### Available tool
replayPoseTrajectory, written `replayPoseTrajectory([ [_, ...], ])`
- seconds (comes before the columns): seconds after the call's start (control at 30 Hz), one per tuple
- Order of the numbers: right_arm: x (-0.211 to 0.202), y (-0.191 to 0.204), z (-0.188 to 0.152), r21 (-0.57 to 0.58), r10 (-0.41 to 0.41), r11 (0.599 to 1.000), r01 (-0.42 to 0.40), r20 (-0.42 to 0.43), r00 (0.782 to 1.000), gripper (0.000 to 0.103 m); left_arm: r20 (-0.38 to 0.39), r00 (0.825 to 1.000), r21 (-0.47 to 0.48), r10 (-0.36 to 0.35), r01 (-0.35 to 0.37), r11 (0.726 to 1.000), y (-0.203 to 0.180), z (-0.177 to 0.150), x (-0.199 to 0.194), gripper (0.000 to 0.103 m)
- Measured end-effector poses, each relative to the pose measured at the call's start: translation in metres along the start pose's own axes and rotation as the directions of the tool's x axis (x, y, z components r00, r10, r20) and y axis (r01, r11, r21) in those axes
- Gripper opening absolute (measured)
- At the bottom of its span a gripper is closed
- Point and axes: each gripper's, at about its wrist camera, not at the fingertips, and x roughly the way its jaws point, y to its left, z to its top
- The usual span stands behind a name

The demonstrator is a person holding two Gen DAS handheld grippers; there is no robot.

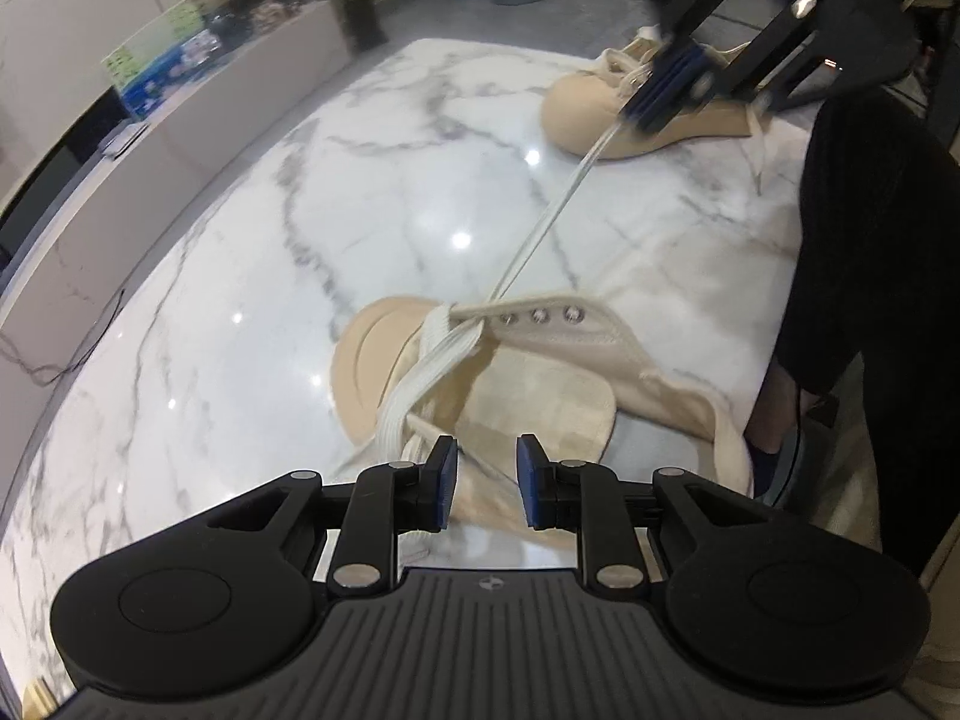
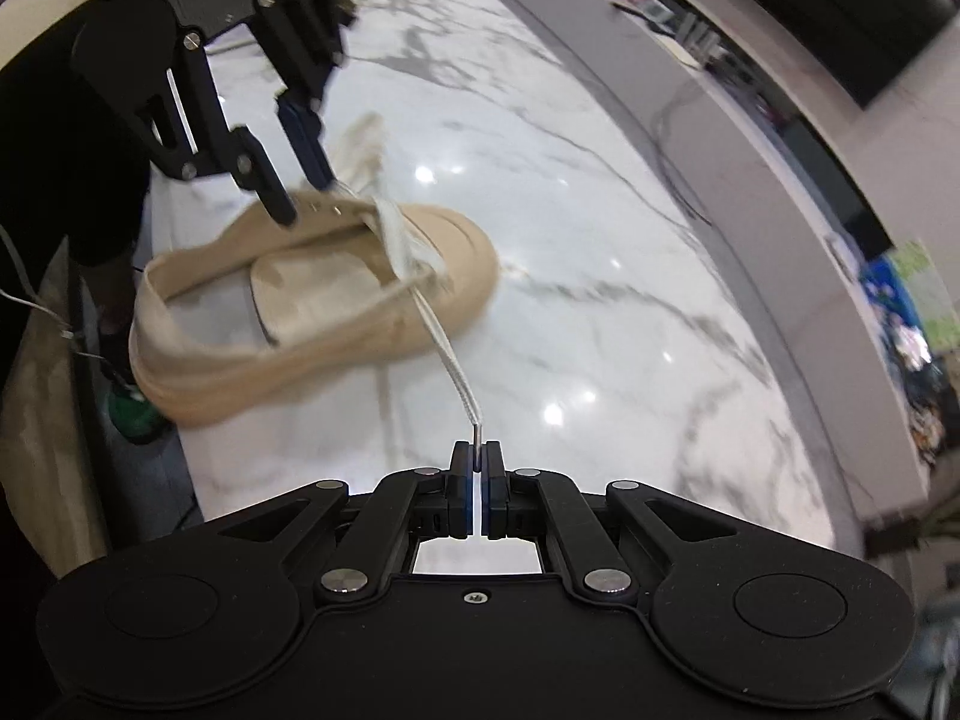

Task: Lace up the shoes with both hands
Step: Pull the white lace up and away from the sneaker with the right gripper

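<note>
Marble desk [image 1: 252,276] carries both shoes. Near shoe [image 1: 528,396] sits at 6 o'clock in the left wrist view, toe at 9, heel at 3, tongue laid open. That keeps the eyelet rows exposed for threading. Second shoe [image 1: 600,114] sits at 1 o'clock, well apart, with its lace loose.

Right tool [image 2: 477,459] is clamped narrow on the tip of the lace [image 2: 447,354]. The lace runs taut from the near shoe's toe-end eyelets up to it, likely to draw slack through the eyelet. In the left wrist view that same tool is at 1 o'clock, blurred, so I can't say exactly where on the tip it grips.

Left tool [image 1: 485,480] stands moderately wide, holding nothing, pads straddling the near eyelet flap. In the right wrist view its fingers sit at the flap at 10 o'clock, probably bracing the shoe against the pull.

Only the toe-end eyelets carry lace. Three eyelets [image 1: 540,316] on the far flap are bare, so lacing is partial.
</note>
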Motion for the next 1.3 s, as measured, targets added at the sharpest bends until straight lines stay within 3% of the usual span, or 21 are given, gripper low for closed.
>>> replayPoseTrajectory([
  [0.43,-0.084,-0.016,-0.059,0.207,-0.187,0.955,0.213,-0.138,0.973,0.001,0.006,0.998,-0.043,0.056,-0.055,0.998,-0.010,-0.025,-0.030,0.021],
  [0.8,-0.139,-0.022,-0.088,0.256,-0.282,0.906,0.338,-0.233,0.931,0.001,0.074,0.997,-0.015,0.029,-0.028,1.000,-0.029,0.004,-0.023,0.021],
  [1.07,-0.165,-0.024,-0.114,0.291,-0.322,0.865,0.410,-0.306,0.896,0.001,0.000,0.999,-0.028,0.054,-0.054,0.998,-0.024,0.007,0.000,0.022],
  [1.3,-0.173,-0.029,-0.127,0.296,-0.336,0.843,0.449,-0.361,0.870,0.001,-0.019,0.998,-0.029,0.057,-0.057,0.998,-0.019,0.003,-0.001,0.022],
])
